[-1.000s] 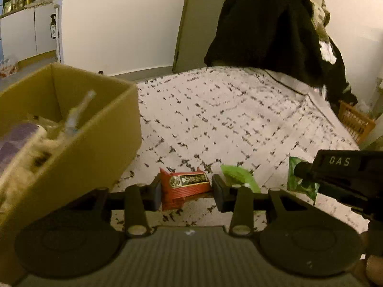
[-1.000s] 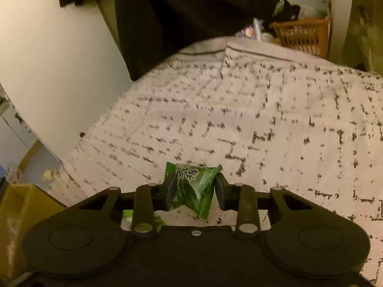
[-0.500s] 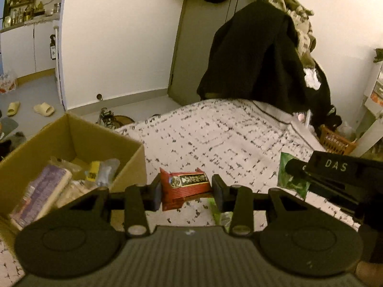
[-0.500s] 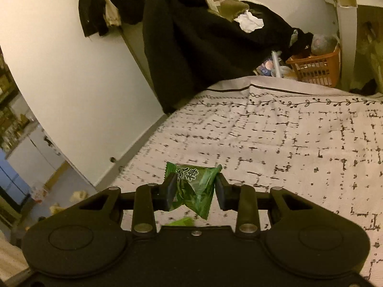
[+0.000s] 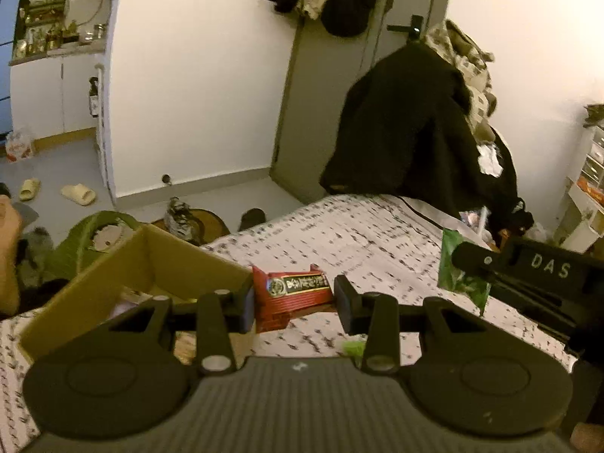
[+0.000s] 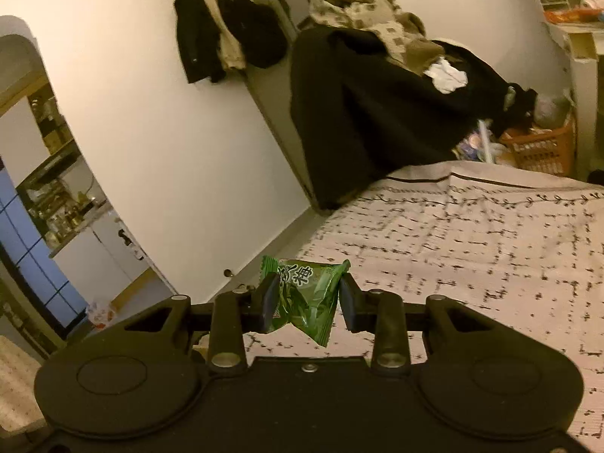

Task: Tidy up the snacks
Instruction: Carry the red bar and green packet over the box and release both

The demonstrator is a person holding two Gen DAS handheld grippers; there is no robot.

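My left gripper (image 5: pixel 290 300) is shut on a red snack packet (image 5: pixel 292 294) and holds it in the air above the patterned bed cover (image 5: pixel 370 234). An open cardboard box (image 5: pixel 124 275) with several snacks inside sits on the bed just to its left. My right gripper (image 6: pixel 306 298) is shut on a green candy packet (image 6: pixel 307 296), raised over the bed; it also shows in the left wrist view (image 5: pixel 468 260) with the green packet (image 5: pixel 458 279) at the right. A small green wrapper (image 5: pixel 353 347) lies on the bed under the left gripper.
Dark coats hang on a chair (image 5: pixel 411 128) at the bed's far end. An orange basket (image 6: pixel 540 147) stands on the floor beyond the bed. Shoes and slippers (image 5: pixel 77 194) lie on the floor by the white wall. A door (image 5: pixel 332 94) is behind.
Both grippers have risen and tilted up with their packets still held. The box now looks lower and farther to the left, and more of the room shows.
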